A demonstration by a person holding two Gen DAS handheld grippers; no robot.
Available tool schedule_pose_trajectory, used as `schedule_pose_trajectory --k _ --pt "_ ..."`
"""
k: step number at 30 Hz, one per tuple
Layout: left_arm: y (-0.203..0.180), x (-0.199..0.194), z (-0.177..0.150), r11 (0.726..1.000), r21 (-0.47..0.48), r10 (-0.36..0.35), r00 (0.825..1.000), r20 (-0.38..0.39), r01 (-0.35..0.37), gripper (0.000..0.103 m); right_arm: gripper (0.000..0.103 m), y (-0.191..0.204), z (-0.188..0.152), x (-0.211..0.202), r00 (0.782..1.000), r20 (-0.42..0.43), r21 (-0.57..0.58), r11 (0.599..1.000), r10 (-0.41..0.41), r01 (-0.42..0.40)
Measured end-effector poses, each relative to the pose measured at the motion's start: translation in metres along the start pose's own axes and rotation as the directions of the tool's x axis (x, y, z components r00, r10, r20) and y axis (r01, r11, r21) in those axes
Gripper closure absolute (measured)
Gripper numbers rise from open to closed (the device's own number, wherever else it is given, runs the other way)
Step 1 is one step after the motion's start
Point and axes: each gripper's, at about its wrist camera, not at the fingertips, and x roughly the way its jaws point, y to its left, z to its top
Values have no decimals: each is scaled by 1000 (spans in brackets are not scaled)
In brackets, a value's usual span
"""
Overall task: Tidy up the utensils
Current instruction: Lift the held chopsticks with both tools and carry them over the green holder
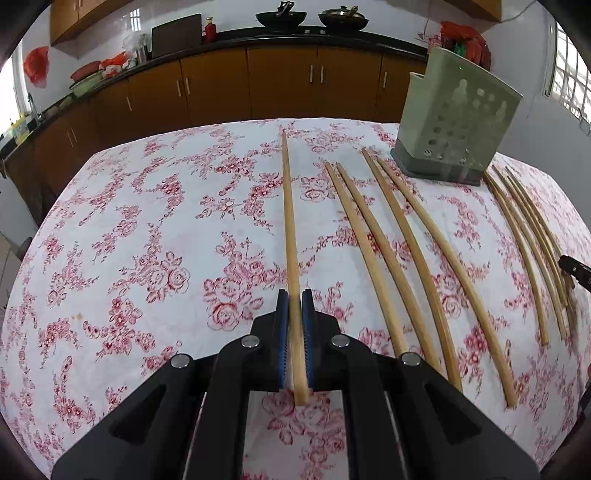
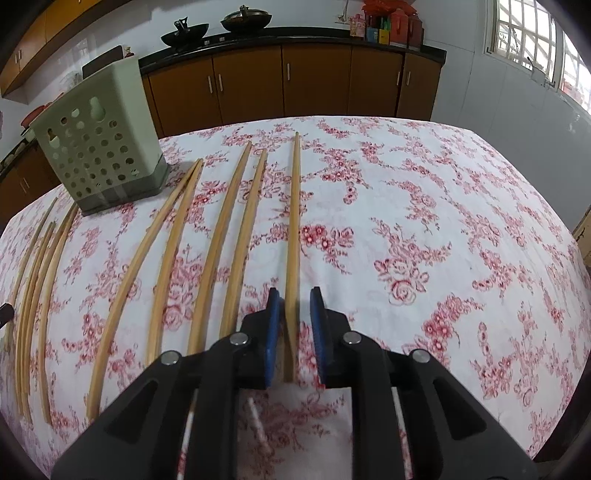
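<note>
Chopstick (image 1: 291,236) clamped in L fingers (image 1: 284,314); R fingers (image 2: 317,314) prob. released round another.

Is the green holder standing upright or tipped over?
Upright. The green holder stands on its dark base on the tablecloth, open top upward. Its inside is hidden.

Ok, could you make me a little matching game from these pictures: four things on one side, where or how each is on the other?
1 left tool
2 right tool
3 green holder
4 woks

a on the back counter
b shut on the leftmost chopstick
c standing on the floral tablecloth
d open around the rightmost chopstick

Pairs: 1-b, 2-d, 3-c, 4-a
</note>
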Motion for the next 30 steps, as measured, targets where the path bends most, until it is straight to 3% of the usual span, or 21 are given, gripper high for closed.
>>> schedule_pose_trajectory --k 3,6,15,23,30 --pt "-1 -3 -3 1000 4 3 1000 0 -3 94 86 0 -5 -3 1000 2 -8 1000 4 -4" --pt "-1 -5 -6 1000 2 6 1000 0 -6 94 94 -2 -7 -5 1000 3 -12 1000 21 -21" --pt "-2 -10 -4 999 24 26 1000 -17 -25 95 95 -9 -3 -32 995 77 13 998 61 -62" --pt "8 -43 12 1000 -11 15 997 71 -15 95 95 -18 14 -65 979 187 35 995 81 -90" --pt "11 -76 30 1000 -23 7 984 177 -3 95 95 -24 27 -89 958 274 43 994 81 -96"
